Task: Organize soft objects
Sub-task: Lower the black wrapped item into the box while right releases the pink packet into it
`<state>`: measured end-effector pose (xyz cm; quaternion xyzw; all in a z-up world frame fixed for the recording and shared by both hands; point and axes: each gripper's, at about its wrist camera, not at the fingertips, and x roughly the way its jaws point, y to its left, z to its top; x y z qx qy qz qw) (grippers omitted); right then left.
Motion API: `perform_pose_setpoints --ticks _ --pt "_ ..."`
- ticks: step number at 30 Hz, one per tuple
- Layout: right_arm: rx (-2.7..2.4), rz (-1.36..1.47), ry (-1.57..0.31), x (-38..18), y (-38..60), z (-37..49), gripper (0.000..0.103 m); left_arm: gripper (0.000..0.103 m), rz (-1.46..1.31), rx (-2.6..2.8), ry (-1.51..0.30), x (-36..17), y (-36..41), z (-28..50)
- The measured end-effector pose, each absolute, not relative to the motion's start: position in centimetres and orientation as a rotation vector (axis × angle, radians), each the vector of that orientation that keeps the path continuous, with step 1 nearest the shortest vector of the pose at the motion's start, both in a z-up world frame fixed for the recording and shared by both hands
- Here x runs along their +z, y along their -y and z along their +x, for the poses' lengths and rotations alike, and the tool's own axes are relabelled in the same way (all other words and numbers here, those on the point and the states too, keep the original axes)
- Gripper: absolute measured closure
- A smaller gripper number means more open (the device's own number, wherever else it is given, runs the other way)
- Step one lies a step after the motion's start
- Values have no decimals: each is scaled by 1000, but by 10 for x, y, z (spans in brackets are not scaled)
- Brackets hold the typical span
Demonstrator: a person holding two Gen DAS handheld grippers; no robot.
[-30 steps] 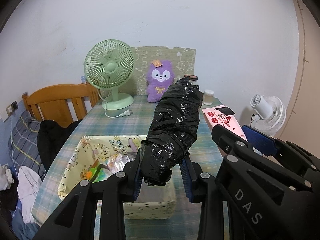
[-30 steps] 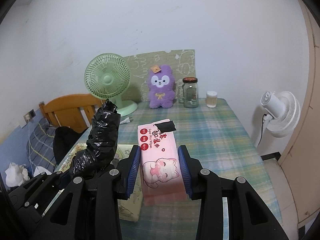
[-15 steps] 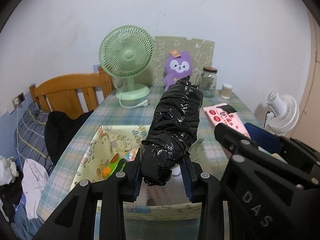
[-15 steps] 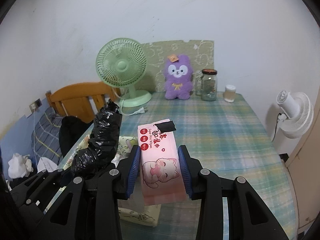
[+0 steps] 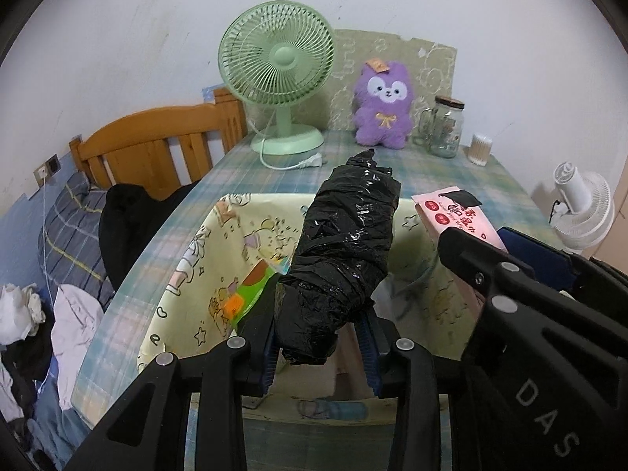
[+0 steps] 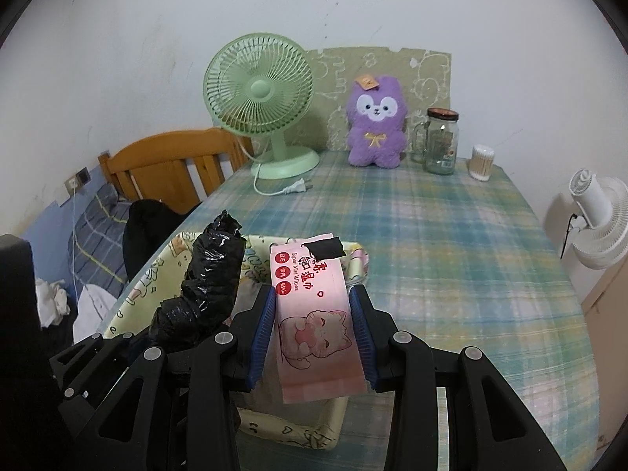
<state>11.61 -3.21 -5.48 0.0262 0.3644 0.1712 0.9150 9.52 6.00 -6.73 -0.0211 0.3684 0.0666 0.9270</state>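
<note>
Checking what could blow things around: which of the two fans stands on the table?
The green fan, on the table's far left beside the purple plush; the white fan stands off the table's right edge.

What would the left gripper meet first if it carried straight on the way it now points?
Most likely the inside of the yellow bin: the left gripper, shut on the black bundle, points down into it. Depth is hard to judge.

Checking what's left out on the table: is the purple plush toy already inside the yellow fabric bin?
No, the purple plush toy sits at the table's far edge, well beyond the yellow fabric bin.
</note>
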Motion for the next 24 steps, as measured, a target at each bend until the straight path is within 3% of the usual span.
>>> perform_pose_setpoints --ticks 3,5,7,13,24 --pt "361 46 -761 -58 28 118 61 60 -45 131 -761 -70 -63 95" --pt "366 40 -763 -59 26 120 61 42 -50 106 -760 -70 -65 94" --pt "373 37 -766 -60 23 120 61 33 -49 102 -752 -69 -67 94" --pt "398 28 -767 -63 12 124 61 21 -40 106 -719 -61 -73 94" --pt "396 52 -803 -76 7 144 60 19 -50 106 -751 -71 -79 114"
